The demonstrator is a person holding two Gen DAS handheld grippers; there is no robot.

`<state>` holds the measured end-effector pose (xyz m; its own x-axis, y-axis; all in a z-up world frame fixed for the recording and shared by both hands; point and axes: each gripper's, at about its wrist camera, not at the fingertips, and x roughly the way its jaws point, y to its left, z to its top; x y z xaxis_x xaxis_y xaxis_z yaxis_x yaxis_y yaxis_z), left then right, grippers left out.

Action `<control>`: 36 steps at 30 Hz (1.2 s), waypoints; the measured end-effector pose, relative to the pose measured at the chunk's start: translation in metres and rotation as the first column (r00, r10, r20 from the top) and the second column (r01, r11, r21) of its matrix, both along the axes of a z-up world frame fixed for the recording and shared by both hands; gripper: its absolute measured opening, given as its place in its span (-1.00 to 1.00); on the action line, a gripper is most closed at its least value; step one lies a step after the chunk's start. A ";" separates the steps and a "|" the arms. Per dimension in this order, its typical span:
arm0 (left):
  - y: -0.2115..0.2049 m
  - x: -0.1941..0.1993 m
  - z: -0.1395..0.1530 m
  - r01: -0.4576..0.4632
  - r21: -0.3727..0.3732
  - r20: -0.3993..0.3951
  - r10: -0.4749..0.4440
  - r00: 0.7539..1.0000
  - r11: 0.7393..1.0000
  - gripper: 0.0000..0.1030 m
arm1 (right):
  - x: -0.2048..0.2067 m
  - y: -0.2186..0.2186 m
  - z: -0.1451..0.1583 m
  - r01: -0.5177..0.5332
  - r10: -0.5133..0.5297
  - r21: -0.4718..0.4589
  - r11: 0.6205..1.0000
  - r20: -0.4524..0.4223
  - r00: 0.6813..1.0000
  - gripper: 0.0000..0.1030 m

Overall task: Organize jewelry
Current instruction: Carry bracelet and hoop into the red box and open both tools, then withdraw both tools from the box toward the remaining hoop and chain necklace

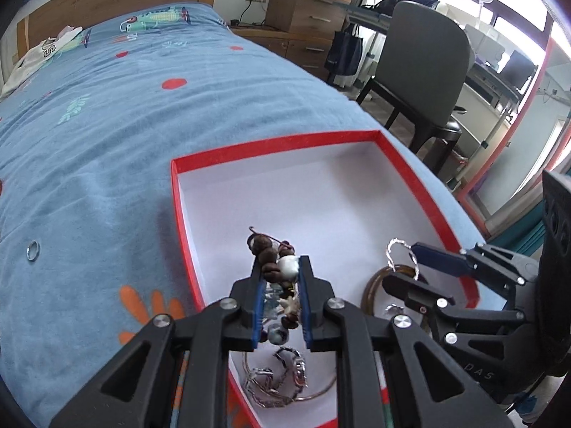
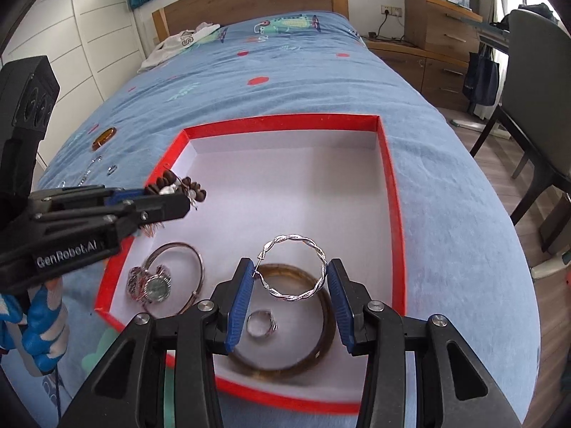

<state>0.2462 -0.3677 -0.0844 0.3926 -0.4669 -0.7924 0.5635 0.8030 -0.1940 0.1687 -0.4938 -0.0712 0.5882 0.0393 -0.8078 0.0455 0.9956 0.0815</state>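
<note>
A red box with a white inside (image 1: 185,210) (image 2: 390,185) lies on the blue bedspread. My left gripper (image 1: 280,267) (image 2: 171,196) is shut on a brown-and-white beaded bracelet (image 1: 274,264) (image 2: 178,185) and holds it over the box's left part. My right gripper (image 2: 291,278) (image 1: 410,260) is shut on a twisted silver hoop (image 2: 296,267) (image 1: 401,253), held above the box. In the box lie a brown bangle (image 2: 285,360), a silver ring (image 2: 262,324) and a watch bangle (image 2: 157,285) (image 1: 282,381).
On the bedspread left of the box lie a small silver ring (image 1: 33,250) (image 2: 111,168), an amber bangle (image 2: 104,138) and thin silver pieces (image 2: 87,173). A grey chair (image 1: 424,71) and wooden drawers (image 1: 307,10) stand right of the bed.
</note>
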 end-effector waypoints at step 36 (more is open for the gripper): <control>0.116 -0.047 0.094 -0.100 -0.064 0.063 0.105 0.992 0.993 -0.28 | -0.058 0.044 0.095 0.009 -0.004 -0.074 0.997 0.068 0.998 0.12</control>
<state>0.1991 -0.2520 0.0098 0.4918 -0.4681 -0.7342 0.4921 0.8450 -0.2091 0.1106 -0.4500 0.0241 0.6414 -0.0230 -0.7669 0.0488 0.9988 0.0109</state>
